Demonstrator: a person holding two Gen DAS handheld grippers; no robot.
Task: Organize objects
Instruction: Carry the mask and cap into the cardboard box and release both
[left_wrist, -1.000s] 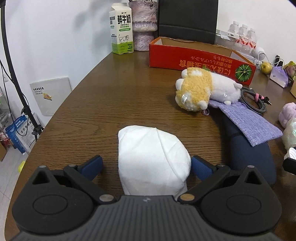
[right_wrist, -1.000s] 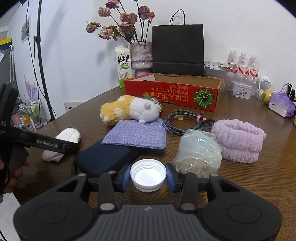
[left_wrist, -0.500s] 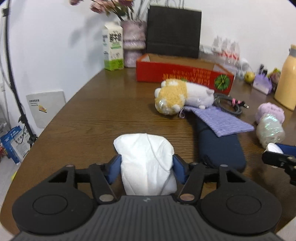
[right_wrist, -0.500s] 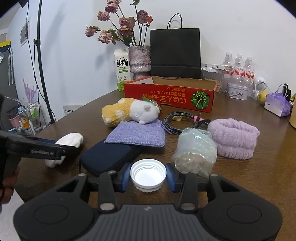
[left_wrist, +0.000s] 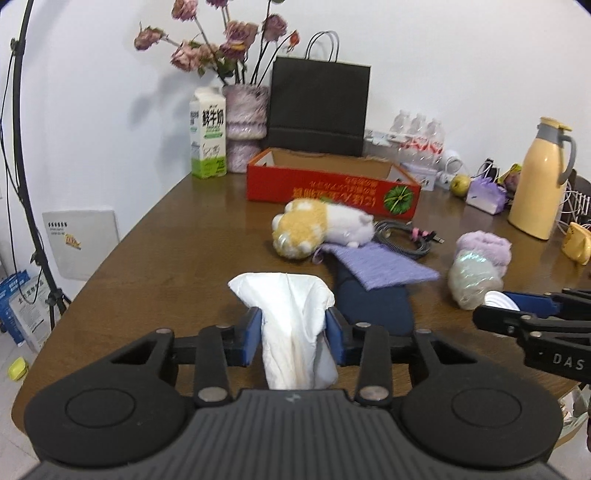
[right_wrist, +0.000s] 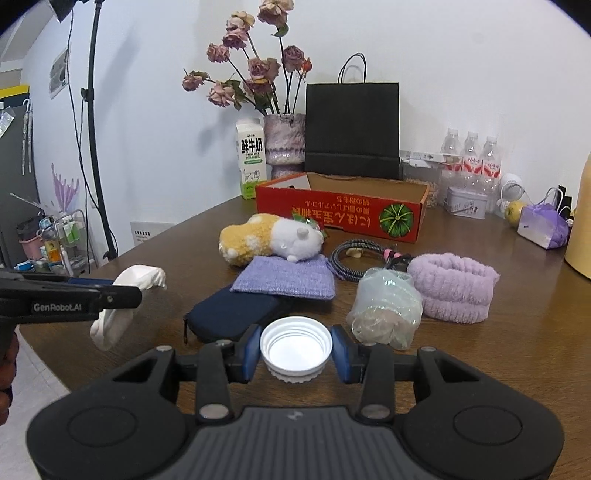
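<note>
Crumpled white tissue wad (left_wrist: 295, 325) is now being pinched by just-closed left hand-held gripper (left_wrist: 294, 338) and lifted off brown wooden worktop (left_wrist: 177, 236), ready for sorting; white plastic cap (right_wrist: 295, 347) is being held in right hand-held gripper (right_wrist: 295, 353).

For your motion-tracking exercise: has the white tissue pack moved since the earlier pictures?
Yes. The white tissue pack, pinched as the left hand-held gripper jaws just closed, has left the table and now hangs lifted, nearer the navy pouch in the right wrist view.

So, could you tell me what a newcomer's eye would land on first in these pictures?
Probably the crumpled white tissue wad pinched in the left gripper above the brown wooden table, and the white plastic bottle cap clamped in the right gripper. Behind them, the long red cardboard box stands out at the back.
</note>
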